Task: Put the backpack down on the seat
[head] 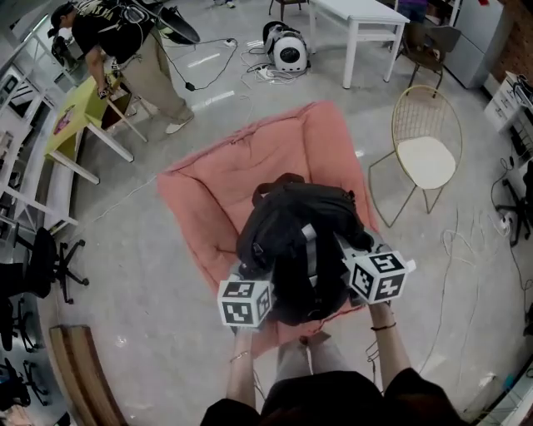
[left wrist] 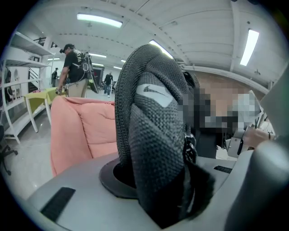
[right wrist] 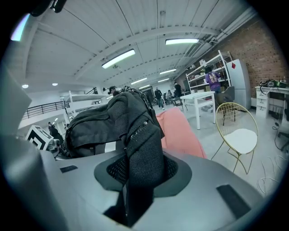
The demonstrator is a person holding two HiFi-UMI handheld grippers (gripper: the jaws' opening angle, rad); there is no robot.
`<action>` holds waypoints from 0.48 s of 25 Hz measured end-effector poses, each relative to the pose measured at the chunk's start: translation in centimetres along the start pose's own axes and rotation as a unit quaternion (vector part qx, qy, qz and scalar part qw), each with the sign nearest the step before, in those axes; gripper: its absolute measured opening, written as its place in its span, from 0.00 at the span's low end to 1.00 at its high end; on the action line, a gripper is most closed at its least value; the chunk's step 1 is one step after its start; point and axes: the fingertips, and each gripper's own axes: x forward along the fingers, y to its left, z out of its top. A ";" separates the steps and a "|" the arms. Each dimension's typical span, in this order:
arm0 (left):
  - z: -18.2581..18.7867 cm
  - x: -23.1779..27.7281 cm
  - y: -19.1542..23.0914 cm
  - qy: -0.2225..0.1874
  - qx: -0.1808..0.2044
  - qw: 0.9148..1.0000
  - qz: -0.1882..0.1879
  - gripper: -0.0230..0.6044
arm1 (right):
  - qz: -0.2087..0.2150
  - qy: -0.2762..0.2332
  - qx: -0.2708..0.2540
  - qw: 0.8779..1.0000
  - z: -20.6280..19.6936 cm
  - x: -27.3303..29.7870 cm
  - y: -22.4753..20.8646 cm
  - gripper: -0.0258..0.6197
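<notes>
In the head view a black backpack [head: 298, 245] hangs over the front half of a salmon-pink cushioned seat [head: 216, 187] on the floor. My left gripper [head: 246, 301] holds it at its lower left and my right gripper [head: 376, 274] at its right; the bag hides both sets of jaws there. In the left gripper view my left gripper [left wrist: 156, 198] is shut on a padded mesh shoulder strap [left wrist: 153, 131], with the pink seat [left wrist: 83, 131] behind it. In the right gripper view my right gripper [right wrist: 135, 198] is shut on another mesh strap [right wrist: 142, 158], the bag's body [right wrist: 104, 119] just beyond.
A gold wire chair [head: 426, 150] with a white pad stands right of the seat. A white table [head: 358, 21] and a round white appliance [head: 289, 52] with cables are at the back. A person [head: 125, 50] bends over a yellow-green table [head: 79, 116] at back left. A wooden bench [head: 79, 374] lies at lower left.
</notes>
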 end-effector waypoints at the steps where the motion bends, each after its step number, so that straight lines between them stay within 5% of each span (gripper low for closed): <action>1: -0.4 0.6 0.5 0.005 -0.002 1.000 0.000 0.23 | -0.001 0.004 0.005 1.000 -0.6 0.7 -0.2 0.20; 12: -1.4 8.2 2.8 0.038 -0.003 0.999 -0.006 0.23 | -0.019 0.033 0.027 0.999 -3.4 7.0 -4.6 0.20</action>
